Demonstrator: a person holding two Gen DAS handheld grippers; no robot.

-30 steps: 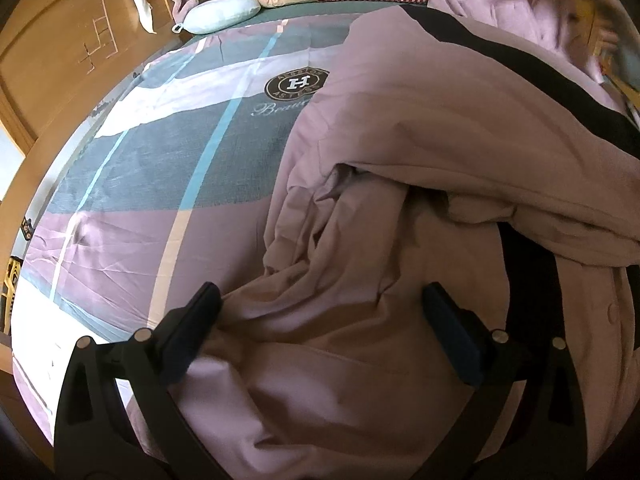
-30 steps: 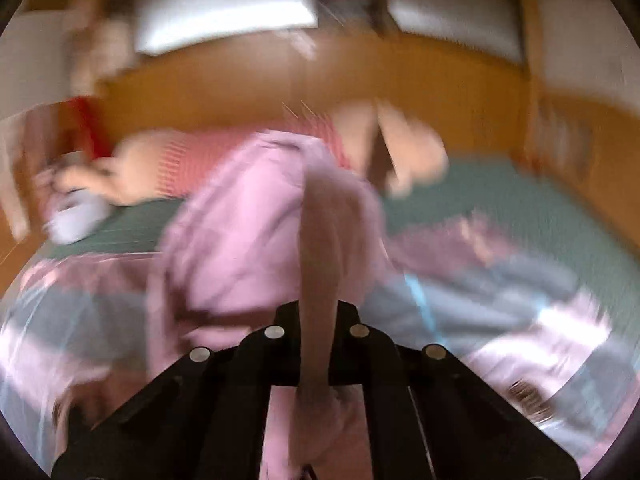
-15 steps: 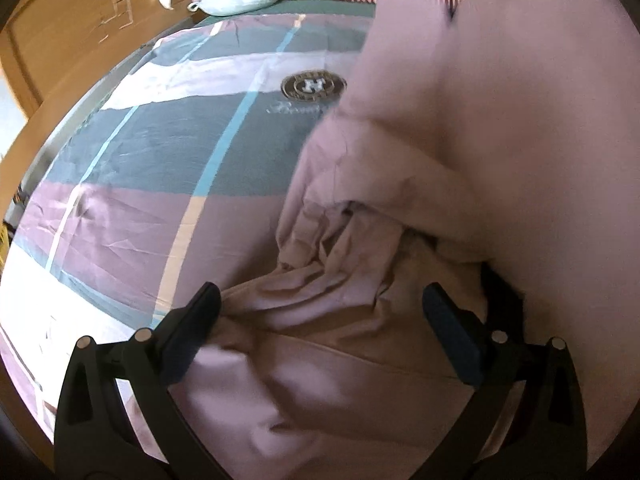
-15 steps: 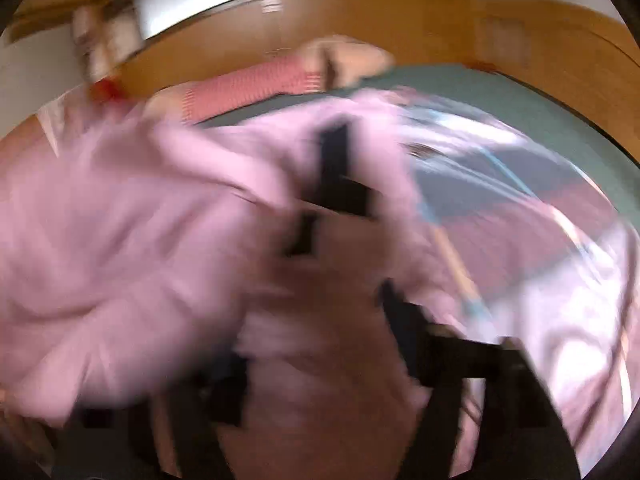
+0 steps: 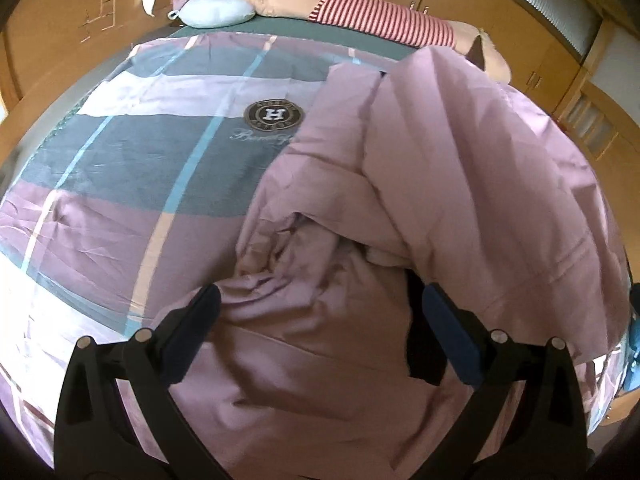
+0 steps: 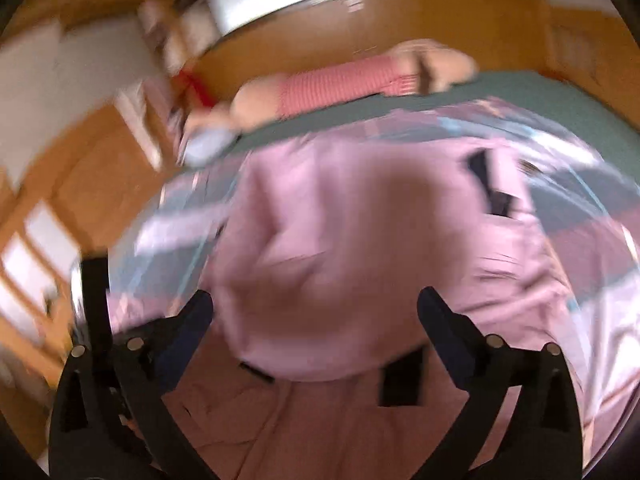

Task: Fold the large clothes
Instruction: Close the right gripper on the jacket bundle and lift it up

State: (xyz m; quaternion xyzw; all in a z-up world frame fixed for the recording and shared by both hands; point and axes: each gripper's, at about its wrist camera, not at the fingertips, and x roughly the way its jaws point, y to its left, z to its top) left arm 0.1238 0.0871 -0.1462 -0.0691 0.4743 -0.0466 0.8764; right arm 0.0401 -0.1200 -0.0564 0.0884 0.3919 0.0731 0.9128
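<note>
A large pink garment point(image 5: 460, 184) with black trim point(image 5: 420, 352) lies on the right half of the bed, one part folded over another in a thick layer. My left gripper point(image 5: 320, 296) hangs open just above its crumpled near part, with cloth below the jaws and neither pad pressing on it. The right wrist view is blurred by motion. There my right gripper point(image 6: 315, 298) is opening, its jaws wide apart over the pink garment point(image 6: 360, 240), which bulges up between them without being gripped.
The bed wears a checked cover point(image 5: 140, 160) in grey, mauve and white with a round badge point(image 5: 274, 114). A plush toy in a red striped top point(image 5: 380, 20) and a pale blue cushion point(image 5: 216, 10) lie at the head. Wooden cupboards point(image 5: 520, 20) stand behind.
The right gripper was shut on a fold of pink cloth; it swung across the bed, opened and let it go. The fold now lies over the garment. The left gripper rose slightly.
</note>
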